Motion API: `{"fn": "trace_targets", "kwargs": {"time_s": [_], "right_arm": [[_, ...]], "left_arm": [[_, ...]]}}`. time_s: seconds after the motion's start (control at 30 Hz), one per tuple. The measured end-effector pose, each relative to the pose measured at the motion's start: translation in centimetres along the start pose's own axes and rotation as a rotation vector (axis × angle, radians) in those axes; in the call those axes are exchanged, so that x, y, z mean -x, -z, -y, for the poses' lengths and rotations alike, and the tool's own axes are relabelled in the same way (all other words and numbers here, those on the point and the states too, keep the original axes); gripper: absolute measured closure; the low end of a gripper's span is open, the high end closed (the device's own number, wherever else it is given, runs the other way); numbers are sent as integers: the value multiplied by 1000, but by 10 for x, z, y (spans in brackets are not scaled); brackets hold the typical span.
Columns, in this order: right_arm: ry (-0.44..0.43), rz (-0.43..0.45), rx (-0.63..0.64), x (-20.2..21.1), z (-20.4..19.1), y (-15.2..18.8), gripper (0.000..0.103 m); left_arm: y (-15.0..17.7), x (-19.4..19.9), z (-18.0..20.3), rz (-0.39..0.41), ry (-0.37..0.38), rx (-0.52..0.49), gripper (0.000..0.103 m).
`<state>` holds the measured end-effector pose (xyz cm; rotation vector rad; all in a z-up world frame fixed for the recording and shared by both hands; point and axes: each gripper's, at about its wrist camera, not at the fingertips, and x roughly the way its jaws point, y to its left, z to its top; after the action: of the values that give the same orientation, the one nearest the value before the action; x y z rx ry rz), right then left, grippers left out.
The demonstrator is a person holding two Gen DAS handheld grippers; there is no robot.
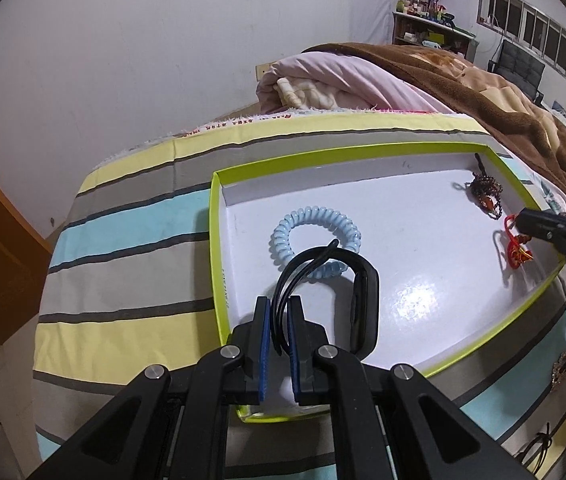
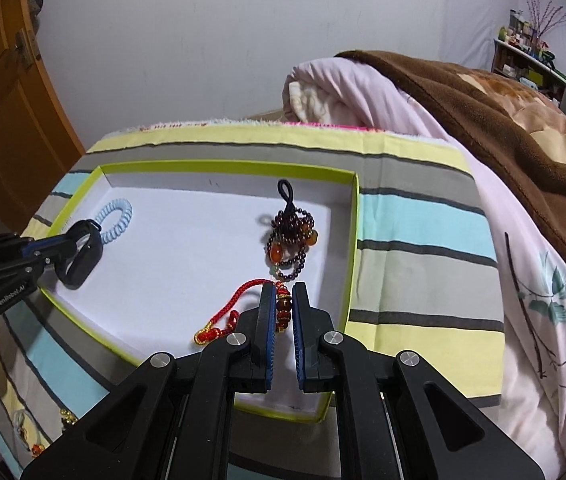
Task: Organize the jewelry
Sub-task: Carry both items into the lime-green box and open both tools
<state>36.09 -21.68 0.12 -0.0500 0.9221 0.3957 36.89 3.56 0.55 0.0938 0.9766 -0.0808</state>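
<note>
Over the green-rimmed tray, both my grippers carry jewelry.
My left gripper pinches a black wristband; my right gripper clamps a red corded bead charm.

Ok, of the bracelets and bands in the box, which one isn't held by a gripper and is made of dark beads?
The dark beaded bracelet with orange stones, lying loose near the box's far right corner. The blue coil is plastic, not beads.
</note>
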Motion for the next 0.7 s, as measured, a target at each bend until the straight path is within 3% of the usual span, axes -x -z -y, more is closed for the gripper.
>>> {"fn": "trace_targets", "kwargs": {"time_s": [0.13, 0.2, 0.27, 0.7], "right_arm": [[7, 0, -1, -1, 0, 2, 93], [2, 8, -2, 1, -1, 2, 82], [-5, 21, -2, 6, -2, 2, 77], [-37, 110, 7, 70, -19, 23, 77]], "left_arm": [[0, 1, -3, 7, 22, 21, 95], [1, 3, -5, 13, 27, 33, 95], [1, 5, -7, 19, 42, 46, 91], [24, 60, -10, 102, 68, 73, 87]]}}
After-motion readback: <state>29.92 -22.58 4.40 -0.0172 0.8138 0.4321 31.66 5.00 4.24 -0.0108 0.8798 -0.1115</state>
